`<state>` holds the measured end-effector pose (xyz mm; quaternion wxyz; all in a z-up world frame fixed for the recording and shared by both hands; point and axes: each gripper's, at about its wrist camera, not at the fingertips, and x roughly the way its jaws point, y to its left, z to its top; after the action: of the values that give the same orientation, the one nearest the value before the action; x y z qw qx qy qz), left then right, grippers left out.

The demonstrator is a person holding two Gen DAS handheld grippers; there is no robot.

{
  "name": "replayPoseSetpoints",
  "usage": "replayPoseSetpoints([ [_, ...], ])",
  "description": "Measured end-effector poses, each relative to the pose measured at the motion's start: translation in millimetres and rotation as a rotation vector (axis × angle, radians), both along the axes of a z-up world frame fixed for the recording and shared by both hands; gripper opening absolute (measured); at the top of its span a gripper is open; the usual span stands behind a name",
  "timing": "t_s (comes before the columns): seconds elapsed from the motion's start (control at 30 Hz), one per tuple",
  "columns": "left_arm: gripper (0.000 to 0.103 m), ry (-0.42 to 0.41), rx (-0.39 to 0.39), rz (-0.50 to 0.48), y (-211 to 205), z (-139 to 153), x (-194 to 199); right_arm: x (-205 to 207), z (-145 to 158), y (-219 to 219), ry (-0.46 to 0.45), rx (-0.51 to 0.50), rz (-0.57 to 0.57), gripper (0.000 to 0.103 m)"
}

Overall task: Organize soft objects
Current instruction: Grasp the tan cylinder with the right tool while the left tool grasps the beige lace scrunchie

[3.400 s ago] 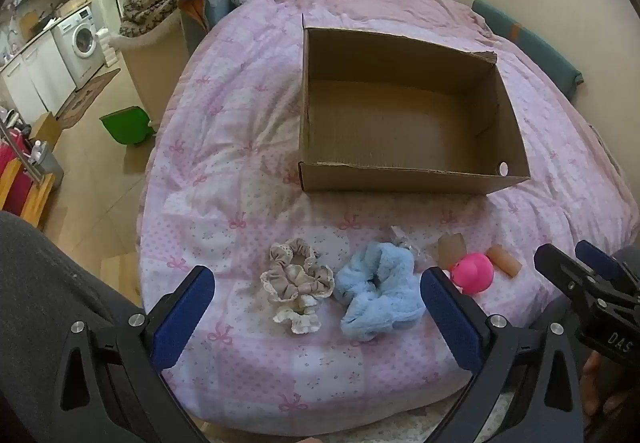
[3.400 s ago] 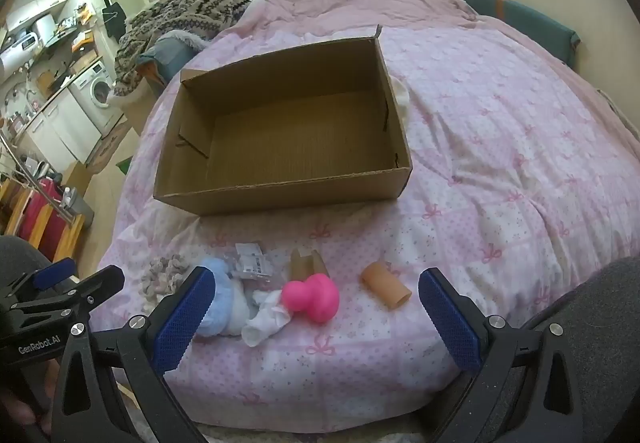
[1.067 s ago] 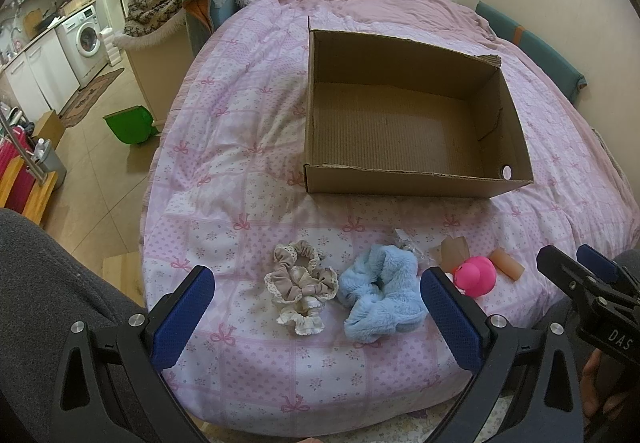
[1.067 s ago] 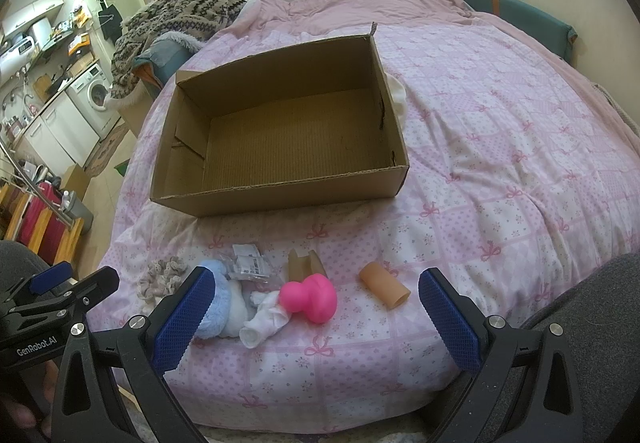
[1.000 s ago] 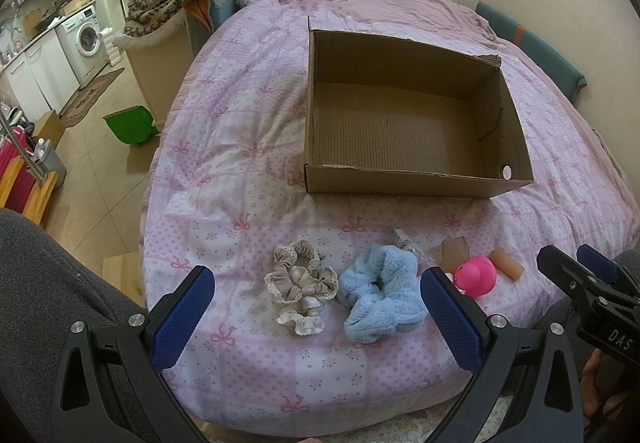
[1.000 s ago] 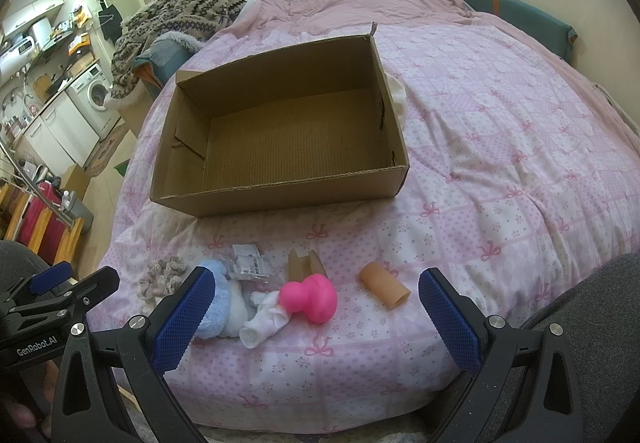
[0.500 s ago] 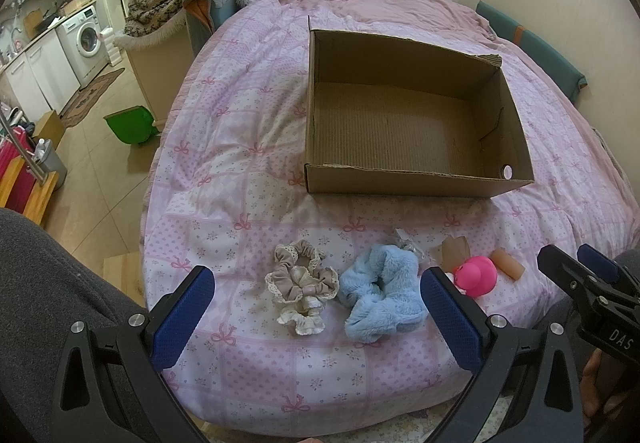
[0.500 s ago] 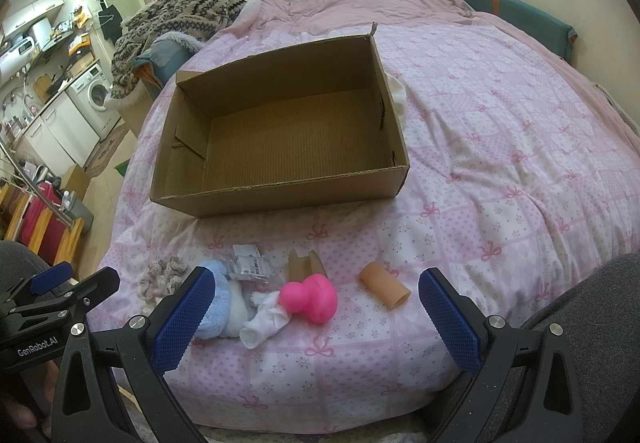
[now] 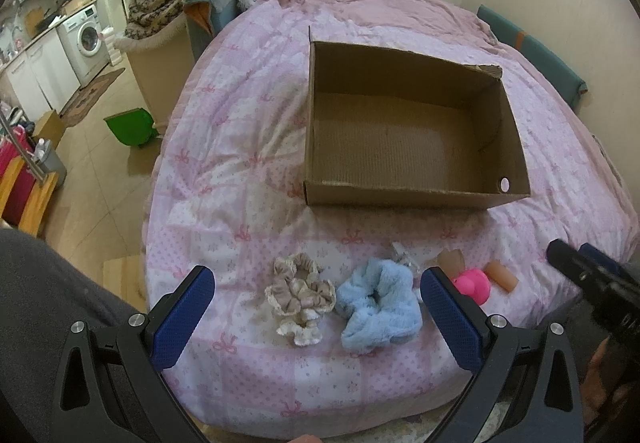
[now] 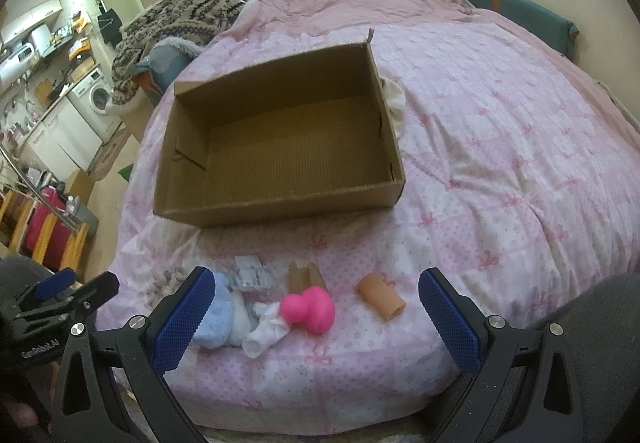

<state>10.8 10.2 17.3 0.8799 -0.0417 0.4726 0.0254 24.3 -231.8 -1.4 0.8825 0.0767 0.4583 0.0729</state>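
Gaping wide, both jaws hold nothing above the bed (image 9: 248, 147).

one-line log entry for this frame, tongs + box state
left tongs: open, empty | right tongs: open, empty | cardboard box: empty | blue scrunchie, beige scrunchie, pink toy: on bed, untouched

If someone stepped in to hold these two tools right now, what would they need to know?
Left gripper: open, holding nothing.
Right gripper: open, holding nothing.
Brown cardboard box: nothing visible inside.
Near edge of the pink quilt: beige frilly scrunchie, fluffy blue scrunchie, white sock, pink rubber toy, tan tube.
Done: nothing yet.
Left: presumably, move the soft items into the box.
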Motion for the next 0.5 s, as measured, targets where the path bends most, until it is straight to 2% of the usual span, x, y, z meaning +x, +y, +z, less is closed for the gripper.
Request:
replayPoseSetpoints([
  [0.2, 0.103, -0.013, 0.017, 0.011, 3.2, 13.3, 19.7, 26.2, 9.5, -24.6, 0.055, 0.039, 0.002, 0.103],
  [0.3, 0.103, -0.026, 0.040, 0.022, 8.3, 20.0, 31.2, 44.6, 3.6, -37.6, 0.133, 0.030, 0.014, 0.103],
  [0.4, 0.103, -0.021, 0.084, 0.035, 14.5, 19.2, 43.2, 58.9, -9.4, -51.3, 0.224, 0.078, 0.020, 0.103],
  [0.5, 0.103, 0.001, 0.091, 0.037, 21.6, 8.4, 51.2, 66.8, -29.6, -60.7, 0.311, 0.134, 0.012, 0.103],
])
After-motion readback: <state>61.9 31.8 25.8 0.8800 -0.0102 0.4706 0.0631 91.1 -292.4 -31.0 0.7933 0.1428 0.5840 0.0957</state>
